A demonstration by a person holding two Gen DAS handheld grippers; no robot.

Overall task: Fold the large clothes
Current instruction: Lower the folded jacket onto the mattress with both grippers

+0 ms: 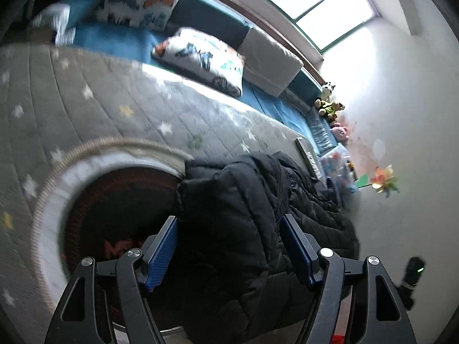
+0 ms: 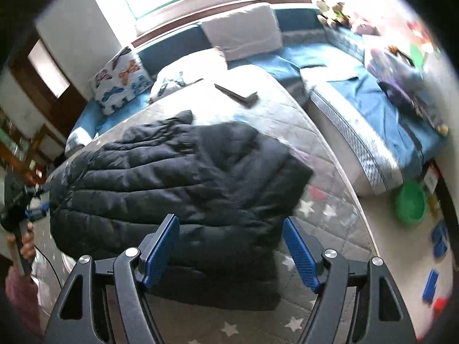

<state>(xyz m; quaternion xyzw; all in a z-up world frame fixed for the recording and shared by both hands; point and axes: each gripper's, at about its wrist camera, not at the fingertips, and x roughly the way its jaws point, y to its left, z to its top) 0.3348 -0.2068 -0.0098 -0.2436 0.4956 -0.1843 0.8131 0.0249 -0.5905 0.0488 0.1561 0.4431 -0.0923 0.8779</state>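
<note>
A black puffer jacket [image 2: 178, 169] lies bunched on a grey star-patterned quilt [image 2: 324, 209]. In the left wrist view the jacket [image 1: 243, 206] drapes partly over the rim of a round basket [image 1: 48, 218]. My left gripper [image 1: 229, 226] is open, its blue pads either side of the jacket's near fold, holding nothing. My right gripper [image 2: 231, 226] is open just above the jacket's near edge, holding nothing. The left gripper also shows at the far left of the right wrist view [image 2: 34, 209], held by a hand, by the jacket's left end.
Butterfly pillows [image 2: 120, 83] and a white cushion [image 2: 243, 31] sit on a blue bench under the window. Stuffed toys [image 1: 330, 103] stand in the corner. A green bowl [image 2: 410, 203] and blue blocks [image 2: 439, 240] lie on the floor to the right.
</note>
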